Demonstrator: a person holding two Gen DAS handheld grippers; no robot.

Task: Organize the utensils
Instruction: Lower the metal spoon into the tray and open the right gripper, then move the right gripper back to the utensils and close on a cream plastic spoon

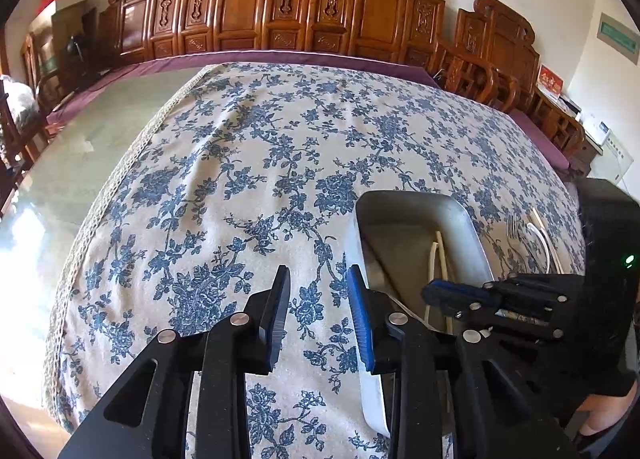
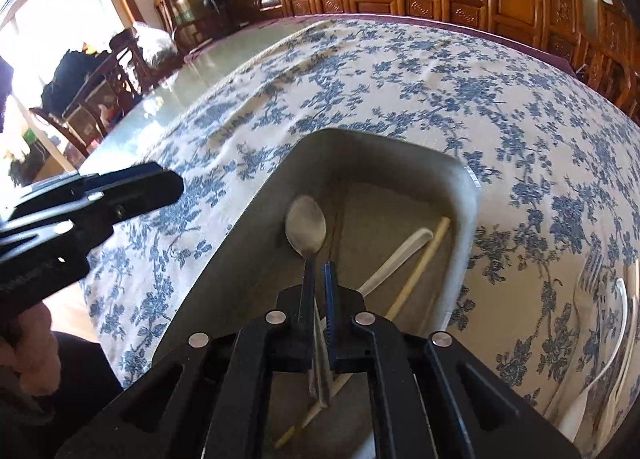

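The right hand-held gripper [image 2: 319, 279] clamps a spoon [image 2: 306, 229] by its handle over the tray [image 2: 466, 227], apparently to drop it in. The left hand-held gripper [image 1: 318, 283] hangs open and empty beside the tray.

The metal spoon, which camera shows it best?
The right wrist view: the metal spoon is clamped in the right gripper over the tray. The left wrist view hides the spoon behind that gripper.

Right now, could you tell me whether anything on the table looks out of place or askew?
Nothing is spilled or damaged. A fork and some white utensils lie on the tablecloth beside the metal tray, outside it, with other pieces already inside.
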